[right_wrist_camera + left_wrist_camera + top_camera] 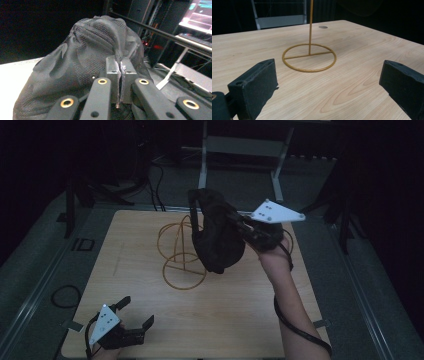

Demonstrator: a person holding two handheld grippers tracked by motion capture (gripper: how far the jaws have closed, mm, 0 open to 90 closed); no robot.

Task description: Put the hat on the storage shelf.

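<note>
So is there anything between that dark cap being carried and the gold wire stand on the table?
Nothing visible. The black mesh cap, pinched in the right gripper, hangs beside the gold wire stand.

Looks like a lab or test room, not anyone's home. It's dark, with one plain wood table [150,320] sitting on grey carpet [30,265]. Cables [157,185] snake over the floor behind it, next to a metal frame stand [240,150]. Off to the side there's dark racking [160,22] and a lit screen [200,12], so it's a recording setup.
</note>
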